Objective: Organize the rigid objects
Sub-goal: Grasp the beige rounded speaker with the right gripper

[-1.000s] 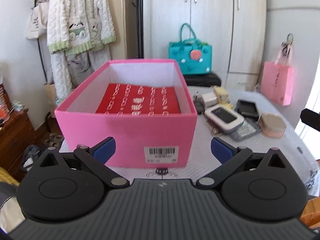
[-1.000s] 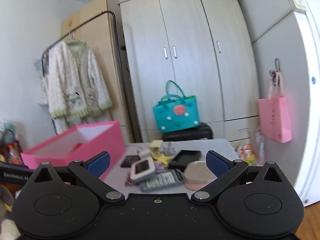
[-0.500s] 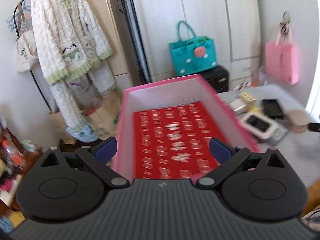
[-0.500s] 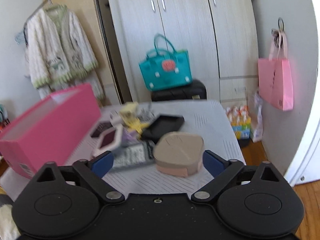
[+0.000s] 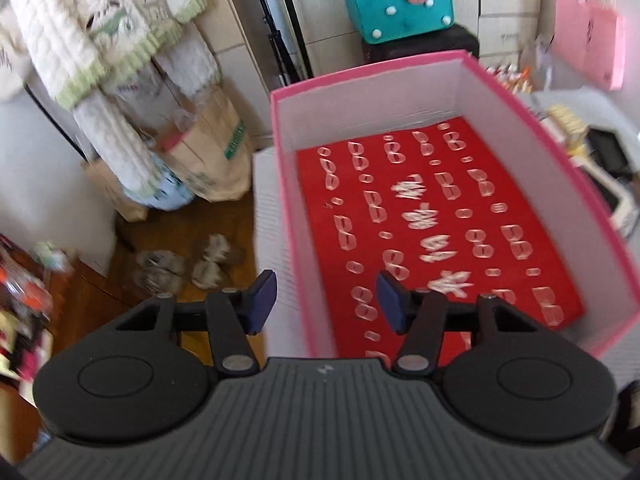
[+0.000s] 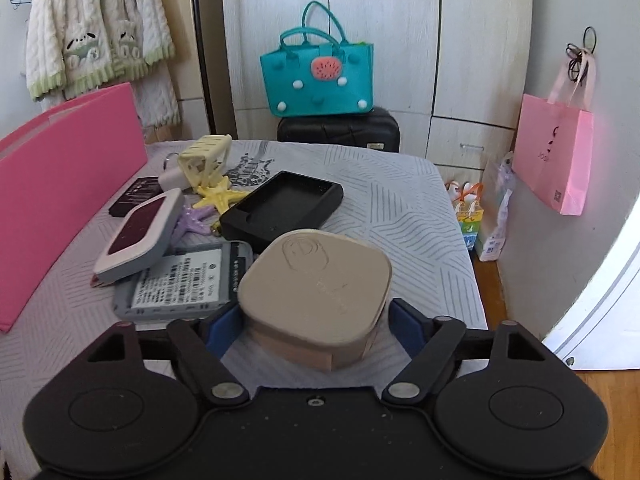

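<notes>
My left claw (image 5: 326, 300), jaws just narrowing, straddles the pink box (image 5: 298, 240) wall untouched; my right claw (image 6: 314, 326), also closing, brackets the beige case (image 6: 316, 280) without clear contact.

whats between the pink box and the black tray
In the right wrist view, between the pink cardboard box and black plastic tray lie a white-framed device, yellow starfish and purple starfish.
</notes>
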The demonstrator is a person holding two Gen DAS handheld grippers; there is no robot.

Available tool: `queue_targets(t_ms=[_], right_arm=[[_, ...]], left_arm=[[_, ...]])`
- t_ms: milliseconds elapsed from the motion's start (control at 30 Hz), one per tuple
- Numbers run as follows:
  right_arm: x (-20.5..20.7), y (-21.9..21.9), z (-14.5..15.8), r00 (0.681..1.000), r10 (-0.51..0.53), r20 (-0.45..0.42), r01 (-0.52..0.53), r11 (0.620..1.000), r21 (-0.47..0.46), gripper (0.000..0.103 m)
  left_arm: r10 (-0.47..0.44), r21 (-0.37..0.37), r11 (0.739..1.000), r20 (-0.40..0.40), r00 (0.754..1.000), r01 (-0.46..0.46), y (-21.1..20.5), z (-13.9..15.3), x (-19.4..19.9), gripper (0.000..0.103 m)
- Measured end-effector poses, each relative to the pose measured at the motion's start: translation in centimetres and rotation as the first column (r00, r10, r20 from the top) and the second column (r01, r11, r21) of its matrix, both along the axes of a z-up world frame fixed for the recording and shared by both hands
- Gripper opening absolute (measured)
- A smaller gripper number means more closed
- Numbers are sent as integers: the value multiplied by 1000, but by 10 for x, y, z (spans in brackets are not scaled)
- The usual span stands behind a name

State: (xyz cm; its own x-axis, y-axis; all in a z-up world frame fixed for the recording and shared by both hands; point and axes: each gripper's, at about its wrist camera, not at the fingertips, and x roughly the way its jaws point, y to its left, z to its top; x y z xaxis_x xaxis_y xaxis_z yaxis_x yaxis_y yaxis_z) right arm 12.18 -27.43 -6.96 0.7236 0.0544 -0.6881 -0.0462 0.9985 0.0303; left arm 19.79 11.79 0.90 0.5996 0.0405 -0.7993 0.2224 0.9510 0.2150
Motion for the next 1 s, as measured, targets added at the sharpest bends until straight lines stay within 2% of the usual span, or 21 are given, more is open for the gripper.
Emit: queue_targets(t_ms=[67, 133, 167, 300, 400, 567, 700, 1000], right_arm=[[5, -2, -1, 1000, -4, -7, 4, 1000, 19, 85], [8, -2, -2, 1000, -9, -2, 10, 1000, 22, 85], [9, -2, -2, 1000, -9, -2, 9, 1000, 20, 85], [10, -5, -1, 1000, -20, -9, 21, 999, 38, 84], [14, -3, 0, 1000, -8, -19, 8, 1000, 17, 84], [17, -2, -1, 1000, -15, -12, 15, 1000, 9, 86], [16, -2, 0, 1000, 1, -8, -1, 1000, 1, 84], [9, -12, 22, 1000, 7, -8, -6, 996, 92, 84]], left_arm=[[-2, 29, 1000, -18, 1000, 2, 1, -4, 9, 40], [-9, 56, 998, -38, 999, 11, 3, -8, 16, 14], [-20, 72, 997, -46, 999, 24, 2, -10, 19, 10], [-45, 78, 996, -66, 997, 50, 3, -12, 27, 10], [-41, 86, 995, -59, 997, 46, 3, -16, 34, 13], [-44, 66, 997, -89, 995, 50, 6, -25, 42, 10], [-38, 62, 997, -64, 997, 42, 5, -23, 37, 10], [-75, 75, 994, -28, 997, 77, 3, -20, 32, 8]])
